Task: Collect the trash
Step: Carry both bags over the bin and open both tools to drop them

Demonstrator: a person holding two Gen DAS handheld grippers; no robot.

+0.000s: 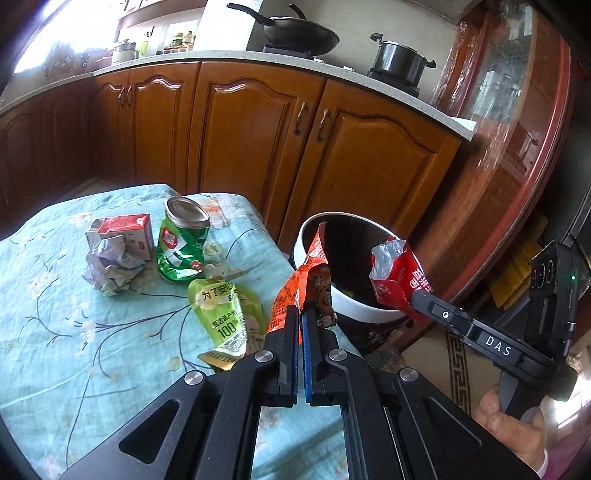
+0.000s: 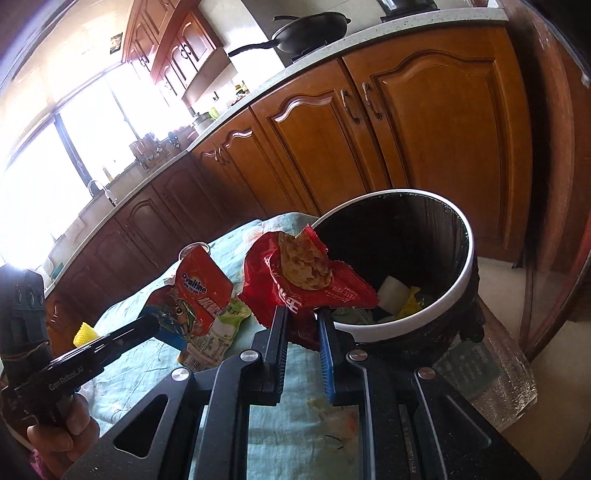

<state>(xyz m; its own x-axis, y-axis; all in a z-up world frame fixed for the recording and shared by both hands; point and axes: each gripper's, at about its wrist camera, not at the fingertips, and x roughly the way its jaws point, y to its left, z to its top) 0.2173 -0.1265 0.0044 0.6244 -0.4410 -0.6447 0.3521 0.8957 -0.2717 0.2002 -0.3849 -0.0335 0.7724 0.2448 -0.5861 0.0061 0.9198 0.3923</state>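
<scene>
My left gripper [image 1: 300,314] is shut on an orange Ovaltine wrapper [image 1: 308,273] and holds it by the near rim of the white-rimmed black trash bin [image 1: 354,306]. The wrapper also shows in the right wrist view [image 2: 199,291]. My right gripper [image 2: 303,314] is shut on a red snack wrapper [image 2: 306,280] with food showing inside, held at the bin's edge [image 2: 469,258]; it also shows in the left wrist view [image 1: 399,277]. On the table lie a green pouch [image 1: 225,310], a crushed green can [image 1: 181,243], crumpled paper [image 1: 110,266] and a red-white carton [image 1: 125,229].
The table has a light blue floral cloth [image 1: 74,332]. The bin stands off its right edge and holds some trash [image 2: 399,295]. Wooden kitchen cabinets [image 1: 258,129] stand behind, with a wok [image 1: 299,33] and pot [image 1: 399,59] on the counter. A wooden cabinet side [image 1: 517,147] is at right.
</scene>
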